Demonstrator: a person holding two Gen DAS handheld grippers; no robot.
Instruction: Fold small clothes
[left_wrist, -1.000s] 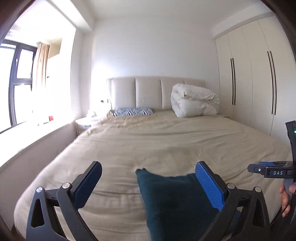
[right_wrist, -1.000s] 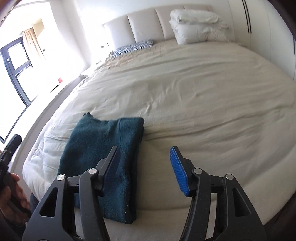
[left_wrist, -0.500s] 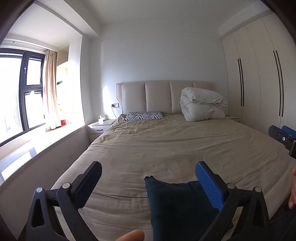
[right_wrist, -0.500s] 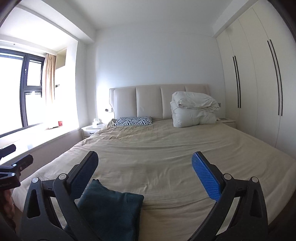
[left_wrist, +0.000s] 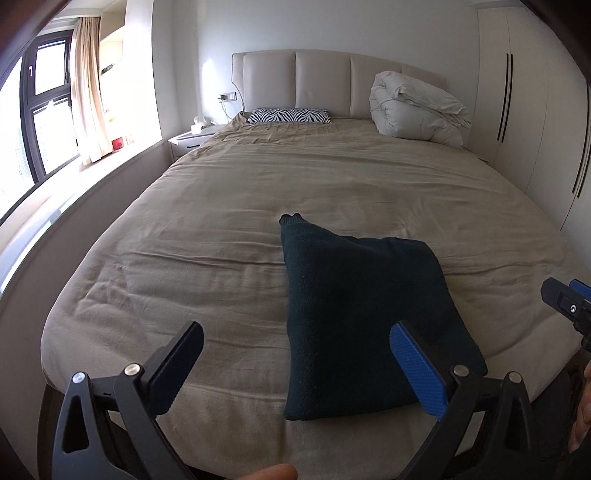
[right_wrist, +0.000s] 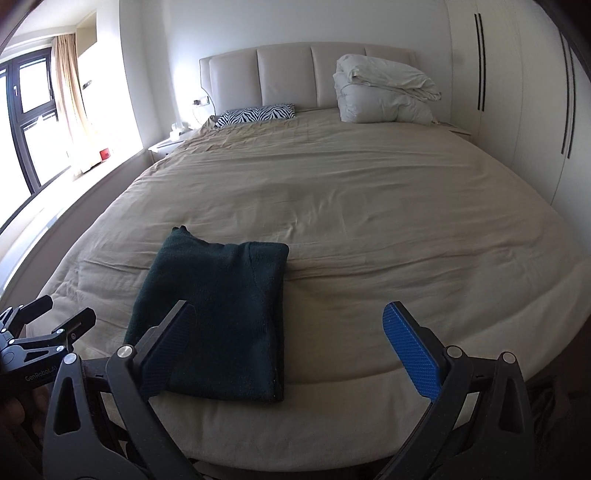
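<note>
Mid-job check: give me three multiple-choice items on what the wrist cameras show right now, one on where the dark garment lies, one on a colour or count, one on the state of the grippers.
1. Where does the folded garment lie?
A. Near the foot end of the bed
B. Against the headboard
C. On the window ledge

2. What pattern has the small pillow by the headboard?
A. Plain blue
B. Black and white zebra stripes
C. Red checks

3. How do the left gripper and right gripper stand?
A. Both shut on the garment
B. Left shut, right open
C. Both open, holding nothing

Answers:
1. A: the dark teal garment rests on the beige cover at the near end, far from the headboard.
2. B: its stripes show in both views.
3. C: each pair of fingers is spread wide, with the garment lying flat on the bed past them.
</note>
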